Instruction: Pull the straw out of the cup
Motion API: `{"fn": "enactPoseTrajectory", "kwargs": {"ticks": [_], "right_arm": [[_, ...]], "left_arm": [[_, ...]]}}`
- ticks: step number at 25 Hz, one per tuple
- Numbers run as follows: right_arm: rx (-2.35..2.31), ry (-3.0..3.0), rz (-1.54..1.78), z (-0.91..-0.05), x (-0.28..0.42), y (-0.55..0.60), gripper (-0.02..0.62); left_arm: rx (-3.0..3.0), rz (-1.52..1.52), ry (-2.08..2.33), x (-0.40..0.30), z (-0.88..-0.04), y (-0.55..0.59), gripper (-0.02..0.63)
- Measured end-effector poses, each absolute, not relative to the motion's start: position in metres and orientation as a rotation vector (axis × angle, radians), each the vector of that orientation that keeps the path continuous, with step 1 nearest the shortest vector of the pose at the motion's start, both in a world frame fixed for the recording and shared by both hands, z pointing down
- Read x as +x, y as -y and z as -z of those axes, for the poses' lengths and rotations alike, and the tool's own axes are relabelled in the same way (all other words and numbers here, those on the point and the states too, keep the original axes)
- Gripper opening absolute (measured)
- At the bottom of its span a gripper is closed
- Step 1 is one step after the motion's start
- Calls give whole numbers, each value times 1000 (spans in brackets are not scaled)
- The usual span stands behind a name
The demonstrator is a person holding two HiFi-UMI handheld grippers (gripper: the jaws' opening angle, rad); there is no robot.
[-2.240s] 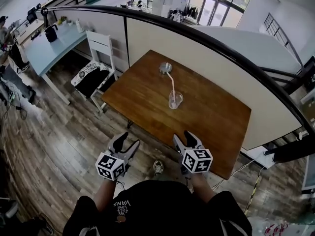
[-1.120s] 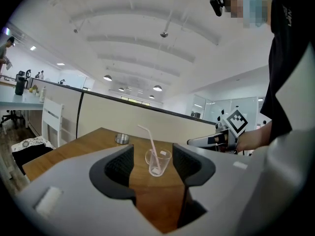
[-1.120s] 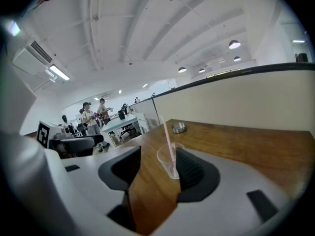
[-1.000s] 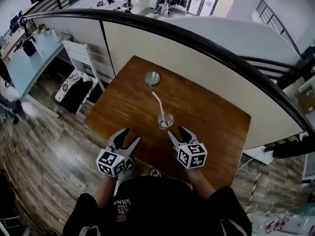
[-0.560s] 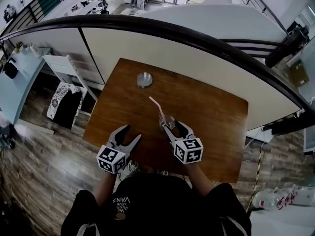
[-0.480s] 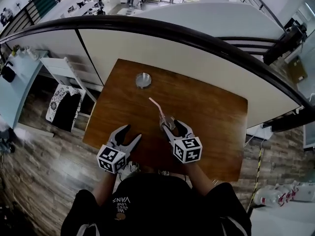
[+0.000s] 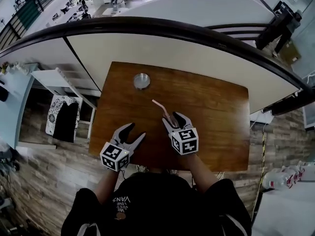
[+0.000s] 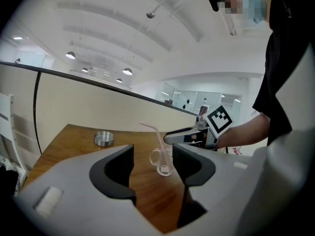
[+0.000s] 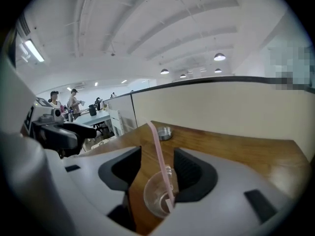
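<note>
A clear plastic cup (image 9: 156, 200) stands on the brown wooden table (image 7: 216, 107), and a pink bent straw (image 9: 158, 151) leans out of it toward the far left. My right gripper (image 7: 173, 120) is open, with the cup low between its jaws, close to the right one. In the head view the cup is mostly hidden behind that gripper, and only the straw (image 7: 161, 108) sticks out. My left gripper (image 7: 135, 132) is open and empty over the table's near edge, left of the cup (image 8: 161, 162).
A round metal ashtray (image 7: 141, 80) sits toward the table's far left side. A curved partition with a dark rail (image 7: 197, 33) runs close behind the table. A white chair (image 7: 61, 100) stands off the left end.
My right gripper has come forward until its open jaws stand on either side of the cup. The left gripper has moved up to the table's near edge. The cup and straw have stayed put.
</note>
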State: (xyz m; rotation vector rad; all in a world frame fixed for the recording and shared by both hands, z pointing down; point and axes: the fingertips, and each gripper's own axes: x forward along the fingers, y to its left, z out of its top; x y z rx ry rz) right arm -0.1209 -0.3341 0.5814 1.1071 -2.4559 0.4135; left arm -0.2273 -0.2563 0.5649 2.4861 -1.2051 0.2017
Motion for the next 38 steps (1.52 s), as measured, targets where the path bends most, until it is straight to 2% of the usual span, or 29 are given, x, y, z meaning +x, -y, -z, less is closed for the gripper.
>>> {"fn": "enactPoseTrajectory", "kwargs": {"ticks": [8,14,17,29,38], "right_arm": [[1137,2361,-309,-594,-138,351,199],[1183,2267,-251,-604,-136,353,117],[1219,2230,-223,-606,-131,354,39],[1351,2227,-204,-581,-122,345,29],[1468,2330,-228,-540,-104,331,29]], "left_arm": [[2508,-214,1128,-242,-570,262,232],[2513,-214,1101,-254,-573,259,232],[2516,-208,1091,-258,-573,257,232],[2531,-189,1067,-274,-574,248,232],[2565,-181,1066,-257,-562,243,232]]}}
